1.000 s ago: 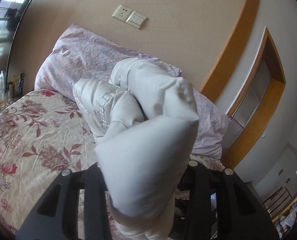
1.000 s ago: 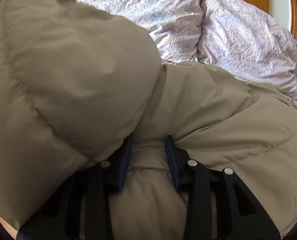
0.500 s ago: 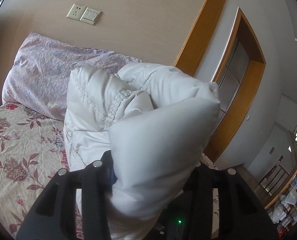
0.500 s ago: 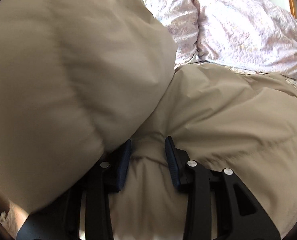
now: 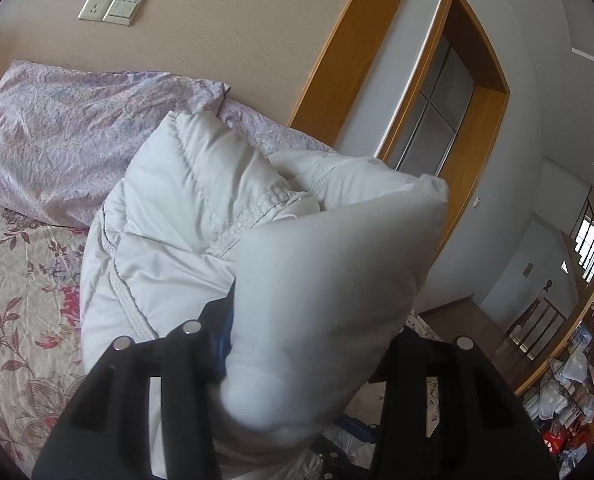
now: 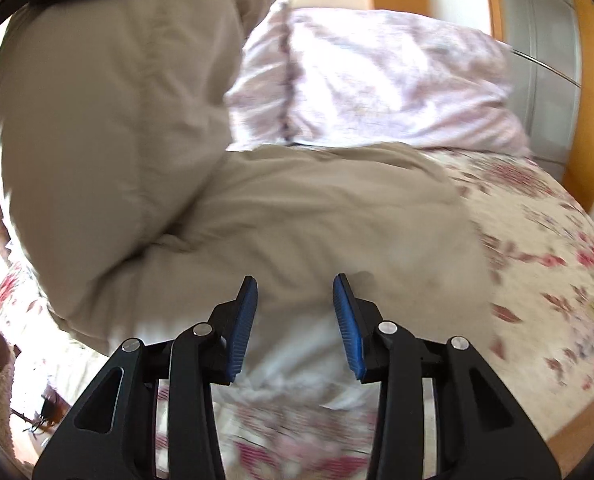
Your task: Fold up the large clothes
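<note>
A large pale puffy down jacket [image 5: 201,236] lies partly on the floral bed, one end lifted. My left gripper [image 5: 297,344] is shut on a thick fold of the jacket, which bulges over the fingers and hides the right one. In the right wrist view the same jacket [image 6: 257,216] looks beige, with a raised part at the upper left held by the other gripper. My right gripper [image 6: 295,312] is open and empty, its blue pads [image 6: 243,328] just in front of the jacket's near edge.
Two lilac pillows [image 5: 65,136] [image 6: 377,80] lie at the head of the bed against a beige wall. The floral bedspread [image 6: 537,264] shows at the right. A wooden door frame [image 5: 449,120] stands beyond the bed. Clutter [image 5: 569,392] sits at the far right.
My right gripper has let go of the jacket and pulled back from it, jaws now wide. My left gripper has swung right while still holding its fold lifted.
</note>
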`<state>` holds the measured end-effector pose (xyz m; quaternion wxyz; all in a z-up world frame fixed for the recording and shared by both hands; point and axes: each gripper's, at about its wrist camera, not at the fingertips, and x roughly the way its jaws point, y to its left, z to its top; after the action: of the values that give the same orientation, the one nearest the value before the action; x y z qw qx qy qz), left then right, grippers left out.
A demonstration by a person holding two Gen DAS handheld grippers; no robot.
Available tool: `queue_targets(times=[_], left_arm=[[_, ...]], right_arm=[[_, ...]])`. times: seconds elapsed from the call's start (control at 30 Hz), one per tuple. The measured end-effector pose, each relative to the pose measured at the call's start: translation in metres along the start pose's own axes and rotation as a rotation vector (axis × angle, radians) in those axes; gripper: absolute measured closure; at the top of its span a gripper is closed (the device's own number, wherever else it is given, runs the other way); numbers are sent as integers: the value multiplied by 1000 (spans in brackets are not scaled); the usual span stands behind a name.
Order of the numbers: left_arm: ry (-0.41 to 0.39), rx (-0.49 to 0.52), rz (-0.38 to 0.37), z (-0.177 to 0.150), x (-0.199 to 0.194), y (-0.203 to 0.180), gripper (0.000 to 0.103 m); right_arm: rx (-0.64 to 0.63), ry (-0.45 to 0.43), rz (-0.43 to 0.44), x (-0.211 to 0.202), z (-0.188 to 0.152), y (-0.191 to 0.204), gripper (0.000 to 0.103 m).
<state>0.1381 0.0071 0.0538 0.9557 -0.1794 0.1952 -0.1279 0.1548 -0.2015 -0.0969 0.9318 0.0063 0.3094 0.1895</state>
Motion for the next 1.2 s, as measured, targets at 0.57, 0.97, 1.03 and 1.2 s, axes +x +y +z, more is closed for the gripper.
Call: queue_targets(times=[0.57, 0.97, 1.03, 1.2], left_arm=[[178, 102, -49, -55, 91, -72, 57], [254, 209, -24, -84, 131, -106, 54], [263, 230, -15, -87, 136, -109, 53], [291, 271, 1, -93, 146, -114, 52]], right_arm=[[56, 12, -5, -2, -21, -56, 62], [115, -48, 75, -11, -39, -71, 62], [125, -56, 86, -11, -41, -73, 62], [138, -59, 84, -12, -46, -75, 61]])
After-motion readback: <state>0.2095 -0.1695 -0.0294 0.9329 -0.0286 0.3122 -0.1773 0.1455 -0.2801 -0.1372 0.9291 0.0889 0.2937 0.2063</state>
